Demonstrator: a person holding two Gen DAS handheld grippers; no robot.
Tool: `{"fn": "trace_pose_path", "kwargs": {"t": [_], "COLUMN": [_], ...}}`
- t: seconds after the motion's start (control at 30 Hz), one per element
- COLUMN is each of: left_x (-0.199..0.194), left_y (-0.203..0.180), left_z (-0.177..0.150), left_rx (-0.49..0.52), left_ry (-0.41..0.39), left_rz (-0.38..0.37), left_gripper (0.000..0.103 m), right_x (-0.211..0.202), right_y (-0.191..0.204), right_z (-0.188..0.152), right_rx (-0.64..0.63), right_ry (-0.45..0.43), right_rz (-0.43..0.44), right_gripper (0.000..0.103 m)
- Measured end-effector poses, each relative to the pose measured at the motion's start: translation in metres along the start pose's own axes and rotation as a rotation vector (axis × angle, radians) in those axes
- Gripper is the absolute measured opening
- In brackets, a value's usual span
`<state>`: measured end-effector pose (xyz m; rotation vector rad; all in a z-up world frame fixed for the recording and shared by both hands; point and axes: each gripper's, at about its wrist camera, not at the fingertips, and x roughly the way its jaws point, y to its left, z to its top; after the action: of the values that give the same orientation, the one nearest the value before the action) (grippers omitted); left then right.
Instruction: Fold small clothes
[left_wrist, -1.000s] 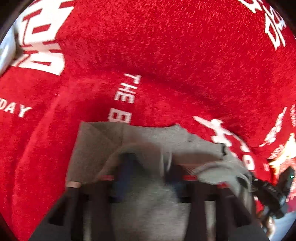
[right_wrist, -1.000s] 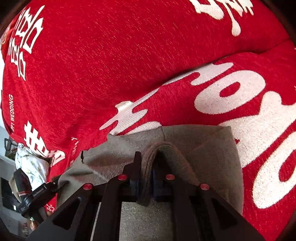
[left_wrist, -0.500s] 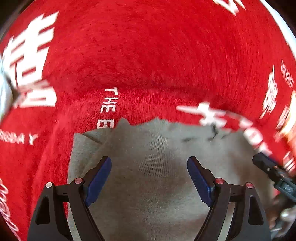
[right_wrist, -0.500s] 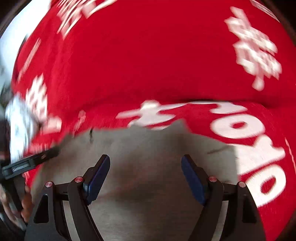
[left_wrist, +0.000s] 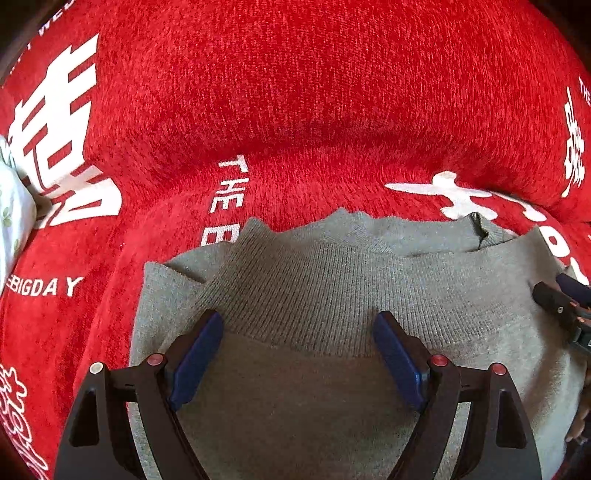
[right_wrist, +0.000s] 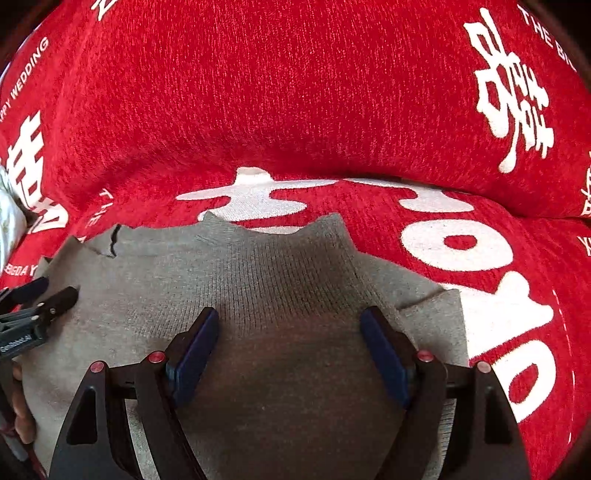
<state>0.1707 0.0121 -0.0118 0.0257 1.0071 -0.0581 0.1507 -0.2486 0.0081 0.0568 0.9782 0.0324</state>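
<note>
A grey knitted garment (left_wrist: 332, 295) lies folded flat on a red cloth with white lettering (left_wrist: 295, 92). Its ribbed band runs across the far side, and a lower layer peeks out along the far edge. My left gripper (left_wrist: 297, 325) hangs open just above the garment's left half, blue pads wide apart with nothing between them. In the right wrist view the same garment (right_wrist: 258, 288) lies under my right gripper (right_wrist: 288, 321), which is open too and holds nothing. Each view shows the other gripper at its edge: the right one (left_wrist: 565, 299), the left one (right_wrist: 37, 302).
The red cloth (right_wrist: 295, 92) rises into a soft ridge behind the garment. A pale patterned fabric (left_wrist: 11, 218) sits at the far left edge. A person's hand (right_wrist: 22, 417) holds the left gripper's handle at the lower left of the right wrist view.
Both grippers were shut on bunched grey fabric; they have let go and opened wide. The garment has dropped flat onto the red cloth, and both grippers have rolled and drawn back slightly.
</note>
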Motion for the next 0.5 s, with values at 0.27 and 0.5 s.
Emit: {"fn": "trace_pose_path", "kwargs": {"t": [0.27, 0.5], "left_x": [0.0003, 0.0051], "left_y": [-0.0013, -0.0040], "left_z": [-0.0004, 0.0019], "left_rx": [-0.004, 0.011], "left_ry": [-0.012, 0.012], "left_rz": [-0.001, -0.015], "left_gripper": [0.087, 0.097], "right_x": [0.0006, 0.0085], "right_y": [-0.0014, 0.0025], "right_z": [-0.0005, 0.0044], "right_rx": [0.016, -0.004], "right_ry": [-0.013, 0.013], "right_rz": [0.000, -0.019], "right_gripper": [0.082, 0.086]}}
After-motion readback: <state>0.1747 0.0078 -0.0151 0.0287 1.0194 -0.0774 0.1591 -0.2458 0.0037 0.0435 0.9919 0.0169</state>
